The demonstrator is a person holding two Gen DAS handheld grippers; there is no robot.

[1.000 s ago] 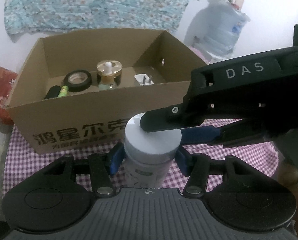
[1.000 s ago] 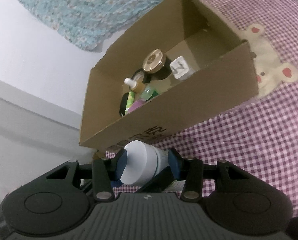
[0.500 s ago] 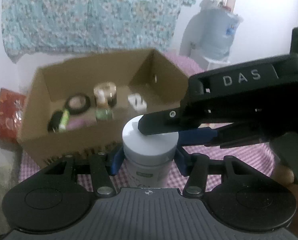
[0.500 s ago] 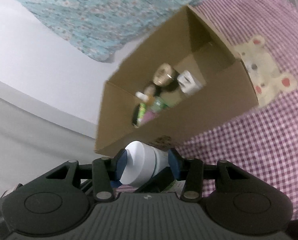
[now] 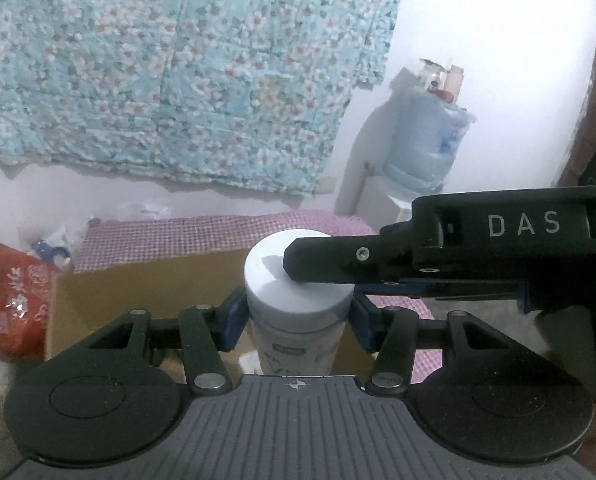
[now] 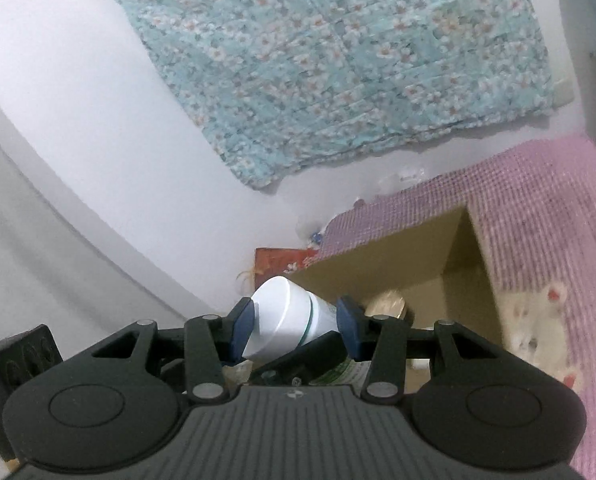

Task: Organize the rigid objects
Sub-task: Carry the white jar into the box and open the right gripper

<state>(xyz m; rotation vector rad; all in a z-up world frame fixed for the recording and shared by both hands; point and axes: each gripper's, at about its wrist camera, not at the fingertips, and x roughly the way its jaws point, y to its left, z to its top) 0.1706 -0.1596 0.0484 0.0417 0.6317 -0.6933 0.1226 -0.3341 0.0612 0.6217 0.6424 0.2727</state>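
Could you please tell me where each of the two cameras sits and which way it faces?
Left wrist: on the left tool, facing the jar, box and wall cloth; the right tool's finger crosses in.
Right wrist: on the right tool, tilted, facing the same jar, box and cloth.
Shared: jar, box, cloth.

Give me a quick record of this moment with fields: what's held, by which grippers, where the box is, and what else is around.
held item: white-capped jar
left gripper: shut on the jar's body, below the cap
right gripper: shut on the same jar, near the cap
jar pose: upright in the left view
cardboard box: open, behind and below the jar, on the pink checked cloth
box contents: mostly hidden; a gold lid shows
background: floral cloth on the wall, water bottle
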